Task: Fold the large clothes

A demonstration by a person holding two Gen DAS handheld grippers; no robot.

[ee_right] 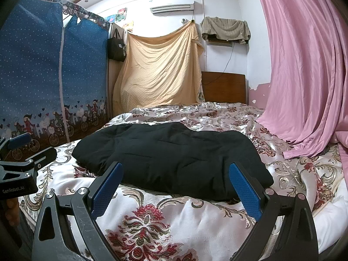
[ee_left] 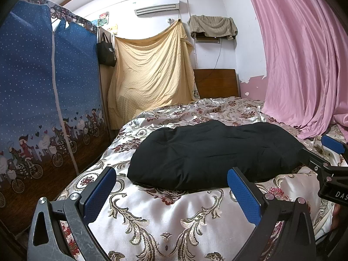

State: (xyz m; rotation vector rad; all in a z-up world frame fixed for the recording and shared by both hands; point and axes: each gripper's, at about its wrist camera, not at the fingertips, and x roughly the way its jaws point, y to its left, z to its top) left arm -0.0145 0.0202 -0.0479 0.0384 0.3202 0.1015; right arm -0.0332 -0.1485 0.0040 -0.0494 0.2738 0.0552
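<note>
home bedroom: bed (ee_left: 165, 224) with floral cover, fabric wardrobe (ee_left: 43, 100), pink curtain (ee_left: 304, 54), wall air conditioner (ee_left: 156, 5).

"GenRobot.AI" on left gripper (ee_right: 20, 150), "DAS" on right gripper (ee_left: 332, 152)

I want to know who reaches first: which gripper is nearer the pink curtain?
Right. The right gripper sits by the black garment's curtain-side end, facing the pink curtain. The left gripper is at the garment's far end, beside the blue wardrobe.
</note>
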